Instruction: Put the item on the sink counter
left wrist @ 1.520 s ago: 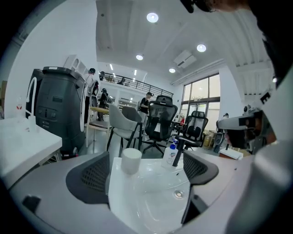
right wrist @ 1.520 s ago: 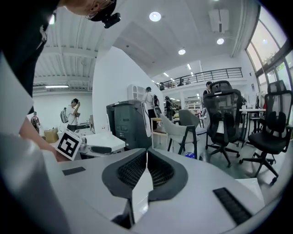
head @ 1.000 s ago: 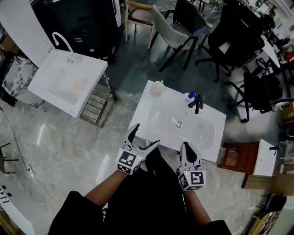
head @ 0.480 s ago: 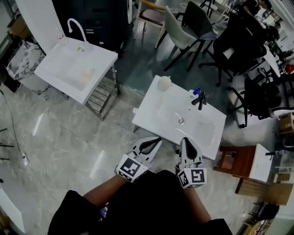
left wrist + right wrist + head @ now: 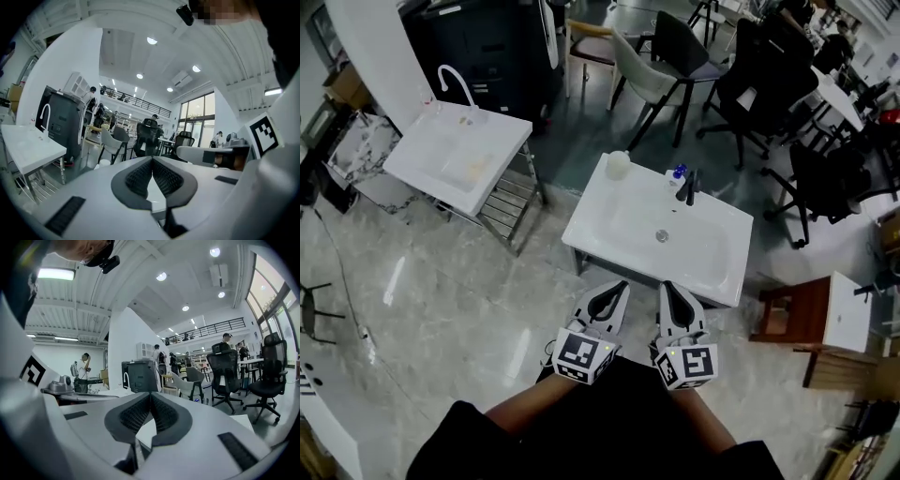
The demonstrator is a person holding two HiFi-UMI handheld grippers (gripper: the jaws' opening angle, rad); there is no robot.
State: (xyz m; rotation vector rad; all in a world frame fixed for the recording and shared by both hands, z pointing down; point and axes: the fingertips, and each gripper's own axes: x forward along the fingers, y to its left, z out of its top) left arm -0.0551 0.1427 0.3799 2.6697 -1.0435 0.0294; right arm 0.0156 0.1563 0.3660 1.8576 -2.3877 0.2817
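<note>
A white sink counter (image 5: 609, 225) stands on the floor just ahead of me in the head view. On its back edge are a black faucet (image 5: 686, 187), a small blue item (image 5: 679, 172) and a white round object (image 5: 619, 164). My left gripper (image 5: 617, 287) and right gripper (image 5: 668, 287) hover side by side just short of the counter's front edge. Both are shut with nothing between the pads. In the left gripper view the closed left gripper (image 5: 152, 160) points over the counter. The right gripper (image 5: 151, 395) looks the same in its own view.
A second white sink (image 5: 455, 159) with a curved white faucet (image 5: 455, 80) stands on a metal frame at the left. Chairs (image 5: 661, 56) and office chairs (image 5: 825, 178) crowd the back. A wooden stool (image 5: 783, 319) sits right of the counter.
My left gripper's jaws, wide apart a second ago, have come together. Both grippers now sit level and parallel before the counter, and the head view has shifted slightly.
</note>
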